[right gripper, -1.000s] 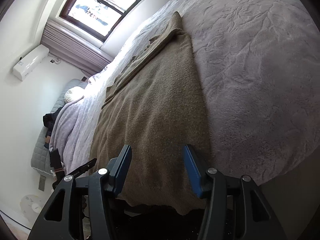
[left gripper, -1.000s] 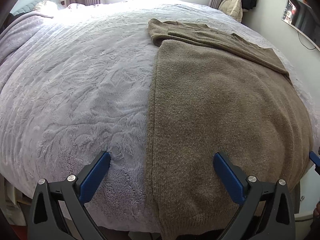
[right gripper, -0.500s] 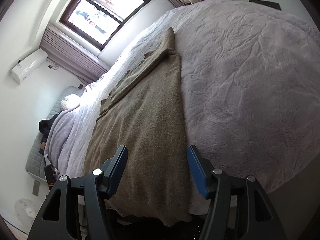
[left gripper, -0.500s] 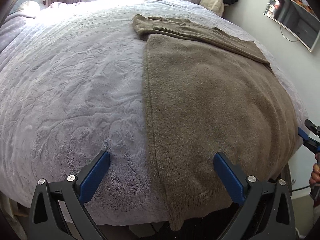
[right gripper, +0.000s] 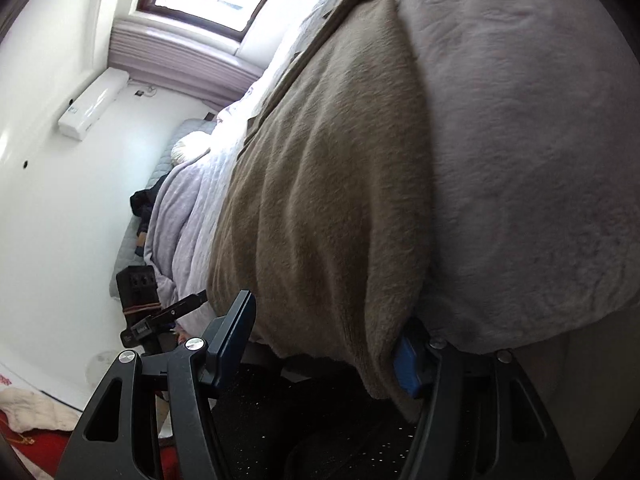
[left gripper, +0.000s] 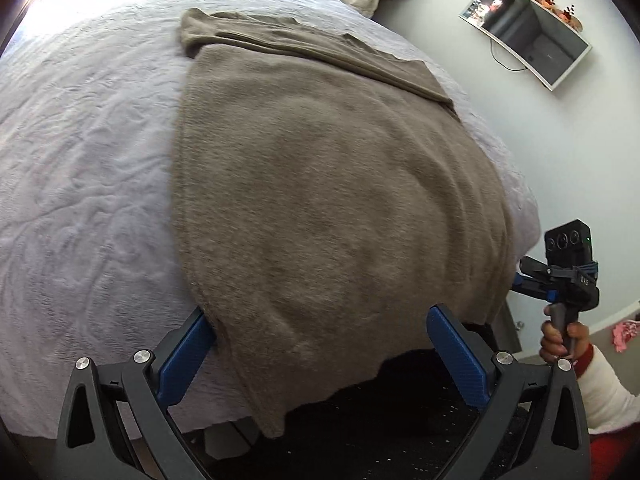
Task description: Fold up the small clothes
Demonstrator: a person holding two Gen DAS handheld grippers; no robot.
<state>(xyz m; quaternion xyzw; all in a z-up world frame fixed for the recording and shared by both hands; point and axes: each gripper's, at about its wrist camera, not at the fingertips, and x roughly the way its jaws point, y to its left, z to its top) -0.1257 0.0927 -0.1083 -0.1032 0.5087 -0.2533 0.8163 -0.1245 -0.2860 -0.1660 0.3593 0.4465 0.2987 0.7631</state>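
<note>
Sweater (left gripper: 332, 200), taupe knit, lies spread flat along the near right part of the bed (left gripper: 80, 168), its hem draping over the bed's front edge and its sleeves already laid across the far end. That sleeve fold looks done; the body fold looks still to come. Bare blanket stretches wide to the left of the garment, giving open room to fold onto, while the right side runs close to the bed's edge. At the hem, the left gripper (left gripper: 320, 354) straddles one corner with jaws wide apart, not pinching. The right gripper (right gripper: 326, 340) brackets the other corner; its jaws have just been opening, cloth between them, ungripped.
</note>
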